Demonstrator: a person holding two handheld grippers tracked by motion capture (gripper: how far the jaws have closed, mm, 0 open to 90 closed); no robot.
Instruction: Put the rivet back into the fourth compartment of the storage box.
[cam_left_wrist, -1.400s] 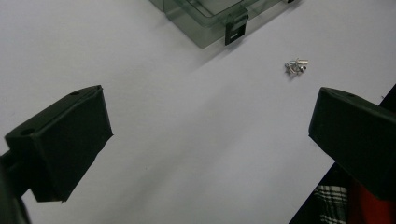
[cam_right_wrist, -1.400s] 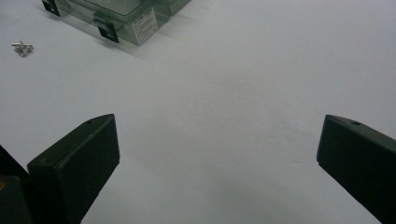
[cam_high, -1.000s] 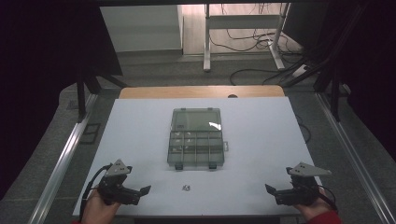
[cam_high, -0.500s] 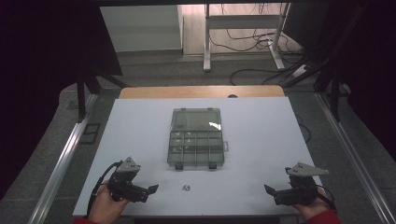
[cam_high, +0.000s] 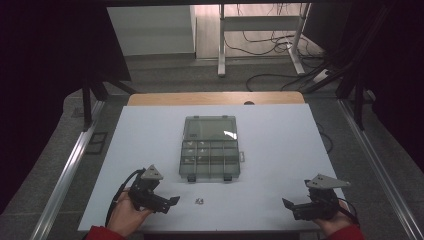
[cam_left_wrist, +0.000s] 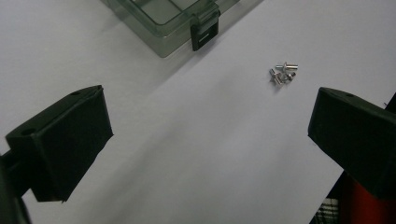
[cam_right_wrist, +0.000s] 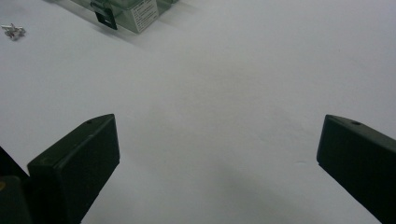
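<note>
— Since a moment ago the left gripper (cam_high: 159, 199) has slid over toward the middle of the white table (cam_high: 280, 135). See how big that table is? It holds everything.

— What about the other one?

— It has stayed put. The right gripper (cam_high: 300, 210) sits near the front edge, and bare table lies between its jaws.

— Are the jaws squeezing anything?

— No. Both pairs are spread wide with nothing in them. I think they are wide so they can drop around something small.

— What is the clear box (cam_high: 210, 148) for?

— It has little rooms inside, so I guess it is for sorting small bits. Its lid looks shut, with a black clip (cam_left_wrist: 204, 32) at the front. From the left jaws it lies ahead and a bit to the left.

— And the tiny shiny things?

— That is a little pile of metal screws (cam_left_wrist: 281, 73). It lies loose on the table, ahead of the left jaws and closer to the right-hand one. I think the left hand moved there to reach them.

— Do they go in the box?

— Maybe. Nobody told us the job.
</note>
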